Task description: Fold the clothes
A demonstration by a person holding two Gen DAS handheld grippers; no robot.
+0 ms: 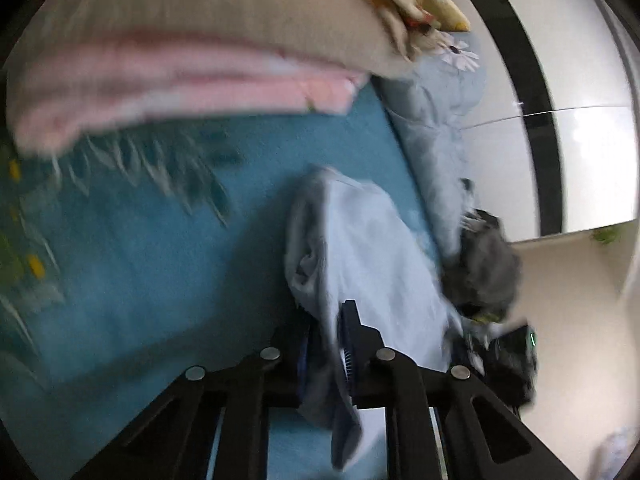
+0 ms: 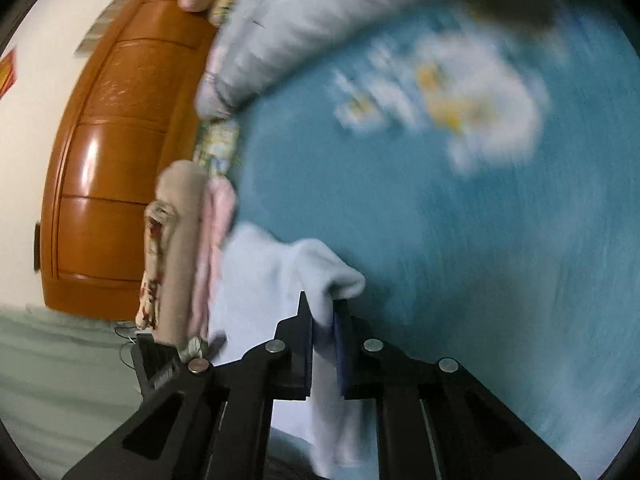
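A pale blue garment [image 1: 372, 248] hangs stretched between both grippers above a teal bedspread [image 1: 140, 248]. My left gripper [image 1: 326, 332] is shut on one bunched end of it, and cloth trails down between the fingers. In the right wrist view my right gripper [image 2: 323, 312] is shut on the other end of the pale blue garment [image 2: 272, 276], which folds over the fingertips. The right gripper's dark body [image 1: 508, 352] shows past the cloth in the left wrist view. Both views are tilted and blurred by motion.
Folded beige and pink blankets [image 1: 180, 60] lie stacked at the bed's head, beside a light blue quilt [image 1: 436, 120]. A brown wooden headboard [image 2: 116, 160] stands behind the folded beige and pink blankets [image 2: 188, 248]. The bedspread [image 2: 460, 260] has a white and yellow flower print [image 2: 460, 100]. A wardrobe [image 1: 560, 80] stands beyond.
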